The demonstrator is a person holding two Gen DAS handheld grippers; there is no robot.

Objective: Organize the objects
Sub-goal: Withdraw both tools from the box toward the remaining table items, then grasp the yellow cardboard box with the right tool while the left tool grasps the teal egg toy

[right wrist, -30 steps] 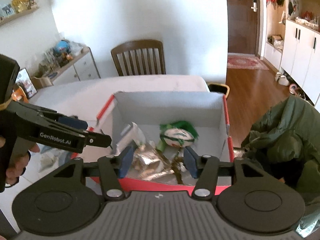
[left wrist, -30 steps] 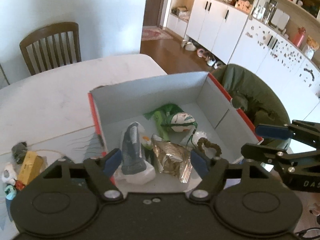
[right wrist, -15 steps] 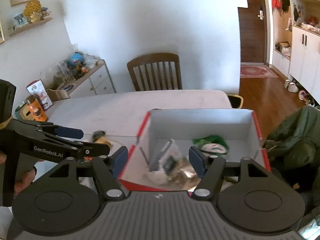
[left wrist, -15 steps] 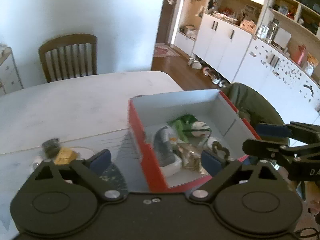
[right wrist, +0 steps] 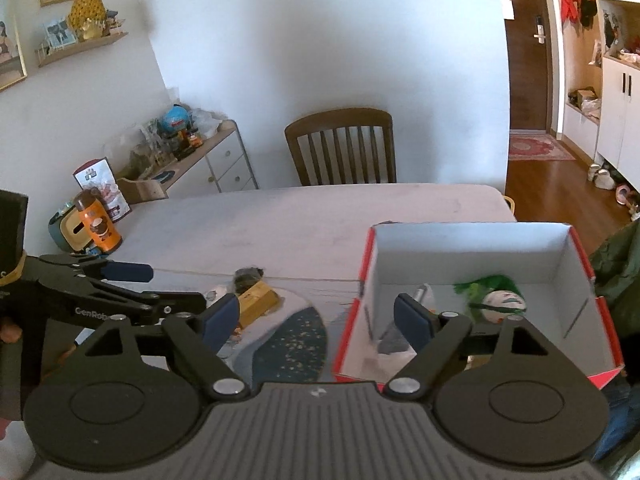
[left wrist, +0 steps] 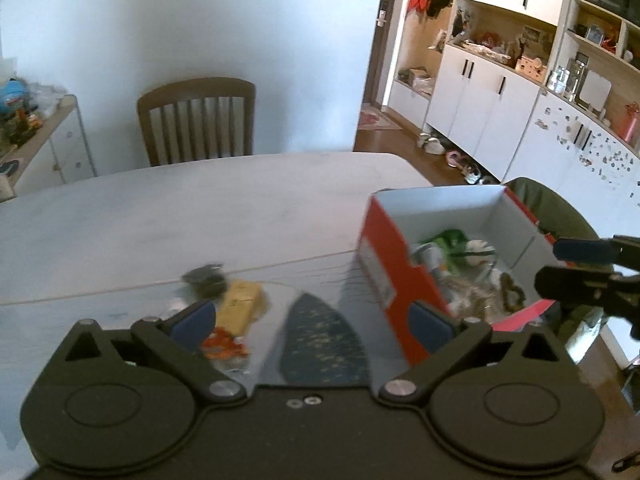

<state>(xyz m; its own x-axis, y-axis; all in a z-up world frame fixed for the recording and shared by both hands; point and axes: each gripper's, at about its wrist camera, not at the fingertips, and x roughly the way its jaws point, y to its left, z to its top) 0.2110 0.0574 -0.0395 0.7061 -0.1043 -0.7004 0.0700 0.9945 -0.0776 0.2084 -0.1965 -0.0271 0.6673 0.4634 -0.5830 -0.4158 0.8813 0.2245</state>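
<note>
The left hand-held gripper (left wrist: 312, 322), wide open and empty, is nearer the yellow block (left wrist: 240, 306), lying ahead-left, apparently lengthwise; the right hand-held gripper (right wrist: 318, 316) is likewise open and empty.

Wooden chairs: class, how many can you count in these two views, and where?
1. A single wooden chair stands at the far side of the white table, against the wall; the left wrist view shows the same chair. Others may be out of view.
</note>
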